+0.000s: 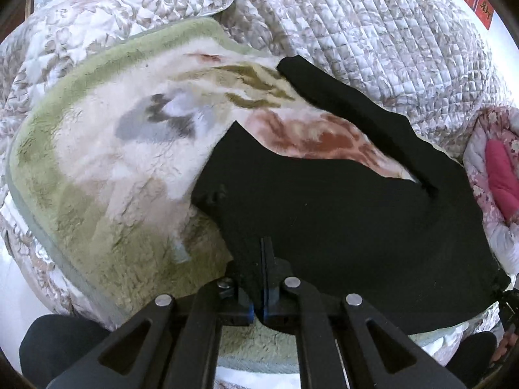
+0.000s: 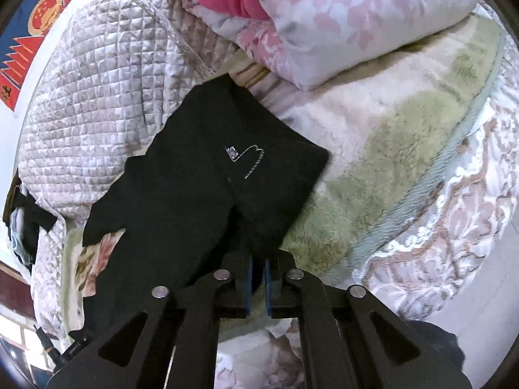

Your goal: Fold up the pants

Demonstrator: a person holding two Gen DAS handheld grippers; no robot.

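In the left wrist view the left gripper [image 1: 263, 249] sat at the near edge of the scene with its jaws pressed together on the near edge of the black pants [image 1: 324, 201], the cloth pinched between the blue pads. In the right wrist view the right gripper [image 2: 258, 261] had its jaws only a narrow gap apart, with a fold of the pants [image 2: 201, 175] lying in that gap; whether the pads were pressing on the cloth could not be told from the picture.

The pants lay spread on a fluffy blanket [image 1: 107, 149] with a green border and faded flower shapes in grey, olive and rust. From the left gripper the dark cloth widened to the right and far side, and one narrow leg ran off toward the far left, its end resting where the blanket met a quilted bedspread [image 1: 373, 39]. In the right wrist view a small line of pale stitching [image 2: 249, 159] showed on the upper layer of the pants, just past the gripper.

Farther off, a pink flowered duvet [image 2: 340, 16] was bundled at the far right of the bed, touching the blanket's edge. Beyond the bedspread, at the far left of the right wrist view, a red and blue poster [image 2: 35, 22] hung on the wall
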